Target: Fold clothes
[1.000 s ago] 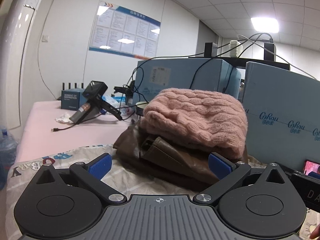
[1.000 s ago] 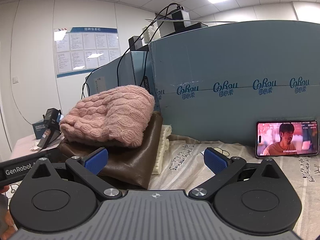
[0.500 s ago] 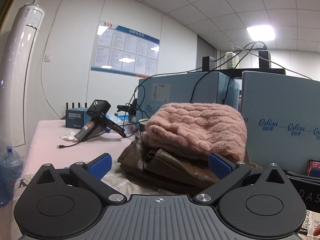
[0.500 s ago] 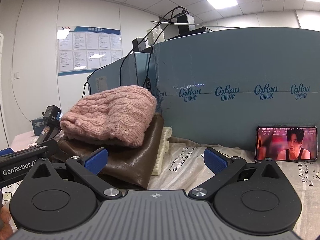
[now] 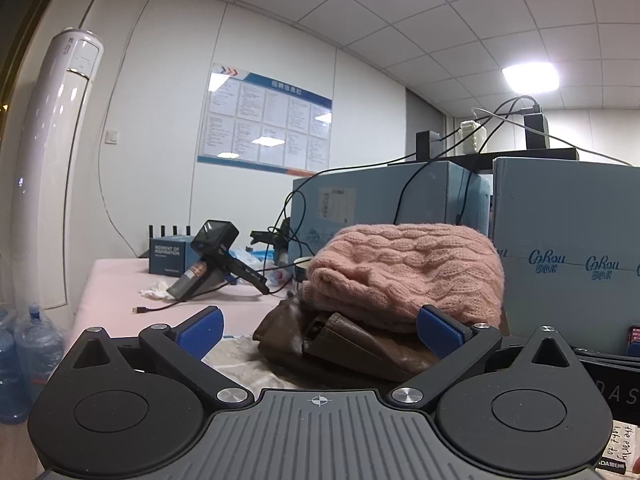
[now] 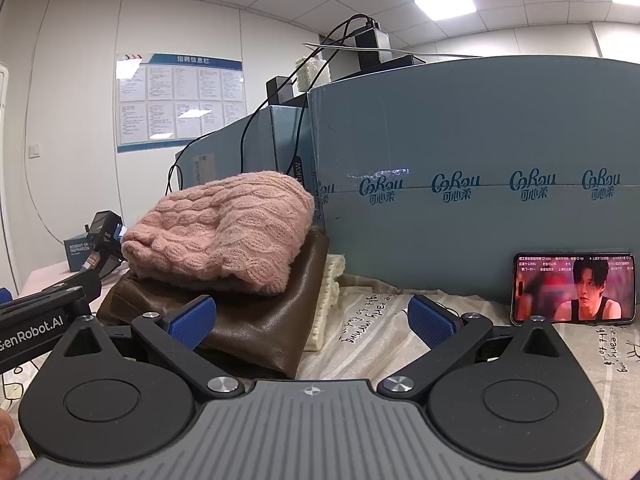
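1. The folded pink cable-knit sweater point(image 5: 404, 276) lies on top of a folded brown leather garment point(image 5: 344, 344); both rest on the printed white cloth point(image 6: 372, 320) covering the table
2. The left gripper point(image 5: 318, 326) faces this stack with its blue-padded fingers point(image 5: 200, 326) spread wide and nothing between them
3. The right gripper point(image 6: 314, 320) also has its fingers point(image 6: 430, 320) wide apart and holds nothing; the stack lies ahead and to its left
4. Tall blue-grey cardboard boxes with printed logos point(image 6: 472, 216) stand directly behind the stack, closing off the far side; black cables point(image 5: 404, 196) run down over them
5. Left wrist view only: a black handheld device point(image 5: 210, 254) lies tilted on the pink table surface point(image 5: 116, 292) beside a small dark blue box point(image 5: 168, 256); a white standing air conditioner point(image 5: 48, 160) and water bottles point(image 5: 28, 344) are at far left
6. Right wrist view only: a cream knitted piece point(image 6: 326, 300) sits against the right edge of the brown garment, and a smartphone playing video point(image 6: 574, 288) leans against the boxes at right
7. A blue-framed notice board point(image 6: 180, 100) hangs on the rear wall
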`<state>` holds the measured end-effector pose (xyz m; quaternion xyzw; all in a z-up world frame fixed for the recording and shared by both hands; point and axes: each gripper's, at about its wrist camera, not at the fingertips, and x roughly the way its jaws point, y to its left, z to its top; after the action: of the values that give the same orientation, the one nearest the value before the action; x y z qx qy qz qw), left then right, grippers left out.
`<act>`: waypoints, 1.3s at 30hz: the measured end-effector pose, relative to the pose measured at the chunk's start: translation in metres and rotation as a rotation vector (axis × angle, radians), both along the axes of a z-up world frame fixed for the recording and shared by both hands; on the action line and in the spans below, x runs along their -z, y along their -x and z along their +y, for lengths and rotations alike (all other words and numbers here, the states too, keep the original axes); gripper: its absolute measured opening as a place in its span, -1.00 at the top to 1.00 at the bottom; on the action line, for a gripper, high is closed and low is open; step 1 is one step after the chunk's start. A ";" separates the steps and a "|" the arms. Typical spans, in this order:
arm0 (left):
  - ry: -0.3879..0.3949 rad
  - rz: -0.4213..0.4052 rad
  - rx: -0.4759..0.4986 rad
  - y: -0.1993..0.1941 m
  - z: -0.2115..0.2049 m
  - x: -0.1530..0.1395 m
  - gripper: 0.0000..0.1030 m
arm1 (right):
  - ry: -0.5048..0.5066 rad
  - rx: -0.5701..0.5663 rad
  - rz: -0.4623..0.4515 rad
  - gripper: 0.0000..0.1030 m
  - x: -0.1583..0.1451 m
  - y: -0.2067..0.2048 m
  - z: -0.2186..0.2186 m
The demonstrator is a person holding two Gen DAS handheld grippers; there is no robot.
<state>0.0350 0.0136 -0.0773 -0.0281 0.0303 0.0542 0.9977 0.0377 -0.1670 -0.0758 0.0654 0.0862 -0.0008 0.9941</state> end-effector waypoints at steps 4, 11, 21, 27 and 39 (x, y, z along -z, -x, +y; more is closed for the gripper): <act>-0.002 -0.010 0.001 0.002 0.000 0.000 -1.00 | -0.002 0.000 0.002 -1.00 0.000 0.000 0.000; 0.006 -0.020 -0.002 0.003 0.001 0.000 -1.00 | -0.005 0.001 0.005 -1.00 0.001 -0.001 0.000; 0.013 -0.022 -0.002 0.004 0.002 0.000 -1.00 | -0.007 -0.003 0.010 -1.00 0.001 -0.002 -0.001; 0.021 -0.022 -0.003 0.004 0.003 0.000 -1.00 | -0.008 -0.003 0.013 -1.00 0.001 -0.002 -0.001; 0.024 -0.023 -0.002 0.004 0.004 0.001 -1.00 | -0.008 -0.003 0.016 -1.00 0.001 -0.003 0.000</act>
<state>0.0309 0.0180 -0.0778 -0.0406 0.0193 0.0546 0.9975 0.0408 -0.1670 -0.0771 0.0691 0.0944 0.0006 0.9931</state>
